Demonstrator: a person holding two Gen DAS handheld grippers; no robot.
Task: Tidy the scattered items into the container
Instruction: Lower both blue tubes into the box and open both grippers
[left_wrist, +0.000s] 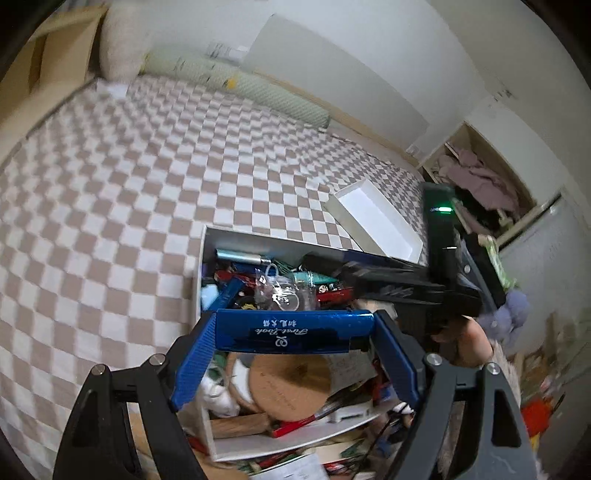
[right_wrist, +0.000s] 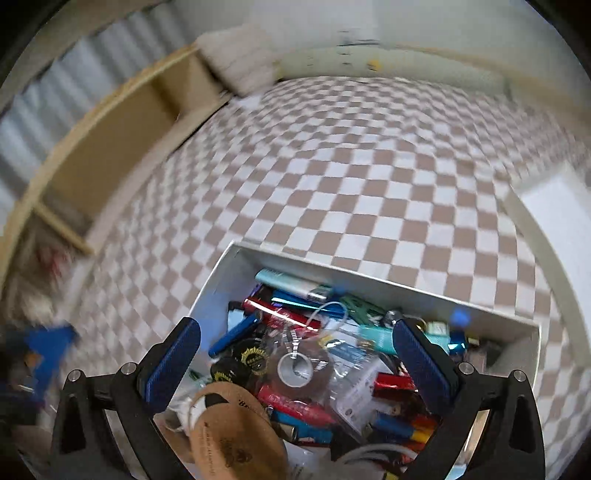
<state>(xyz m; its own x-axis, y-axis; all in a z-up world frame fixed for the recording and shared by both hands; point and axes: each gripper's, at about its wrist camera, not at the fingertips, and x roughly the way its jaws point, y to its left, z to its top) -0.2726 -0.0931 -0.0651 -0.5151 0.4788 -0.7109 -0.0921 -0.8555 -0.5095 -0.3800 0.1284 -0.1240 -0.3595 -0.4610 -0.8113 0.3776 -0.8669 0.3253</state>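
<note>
My left hand-held gripper (left_wrist: 295, 332) clamps a blue case (left_wrist: 293, 329) above the box (left_wrist: 221, 236); right hand-held gripper (right_wrist: 295, 354) open, empty. Overfilled: case may slide off.

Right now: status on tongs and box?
Left tongs shut on glossy blue rectangular case, above packed white box. Right tongs open, empty, over same box. Nothing blocking.

Soft even daylight; motion blur; strong fisheye edge warping.

Glossy blue metallic lighter (left_wrist: 295, 328), matt white cardboard box (right_wrist: 218, 295), woven checkered cloth bedsheet (left_wrist: 129, 184).
</note>
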